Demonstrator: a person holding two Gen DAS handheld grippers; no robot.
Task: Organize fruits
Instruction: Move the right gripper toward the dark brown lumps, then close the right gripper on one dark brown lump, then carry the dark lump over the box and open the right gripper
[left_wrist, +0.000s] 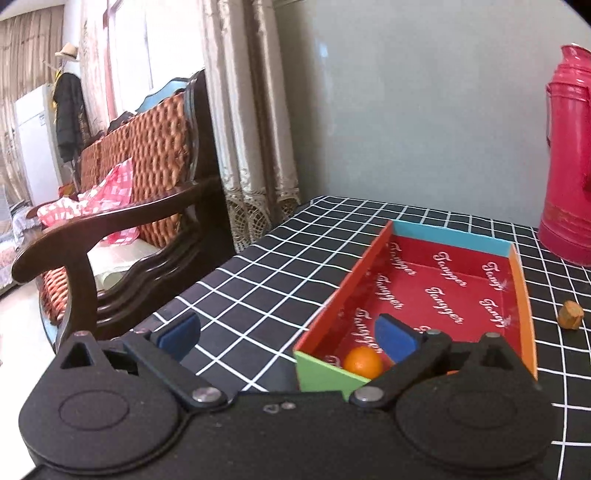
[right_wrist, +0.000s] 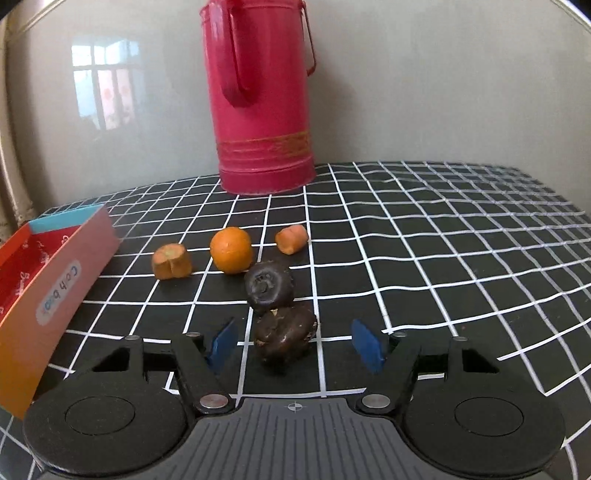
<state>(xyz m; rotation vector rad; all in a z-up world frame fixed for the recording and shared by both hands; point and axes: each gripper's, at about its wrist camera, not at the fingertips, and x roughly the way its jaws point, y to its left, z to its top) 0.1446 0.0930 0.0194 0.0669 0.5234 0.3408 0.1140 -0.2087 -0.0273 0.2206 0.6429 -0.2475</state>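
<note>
On the desk (right_wrist: 424, 236), covered in a black grid cloth, several fruits are seen loose: an orange (right_wrist: 231, 250), two cut carrot-coloured pieces (right_wrist: 172, 261) (right_wrist: 291, 239), and two dark brown fruits, the farther one (right_wrist: 269, 288) touching the nearer one (right_wrist: 285, 335). The right gripper (right_wrist: 293, 342) is held with its fingers (right_wrist: 364, 345) spread wide on either side of the nearer dark fruit, which lies between them but is not gripped; this fruit is judged to be the one in hand for the pick. In the left wrist view, a small orange fruit (left_wrist: 362, 362) is seen already inside the red cardboard box (left_wrist: 524, 295), near its closest corner. The left gripper (left_wrist: 286, 334) is also wide open and holds nothing, with one finger (left_wrist: 393, 338) over the box and the other over the cloth outside it. The next move appears to call for the right fingers to be closed squarely on the nearer dark fruit without nudging its neighbour, followed by a lift and a carry leftward to the box. A red thermos (right_wrist: 260, 96) stands at the back, well apart.
</note>
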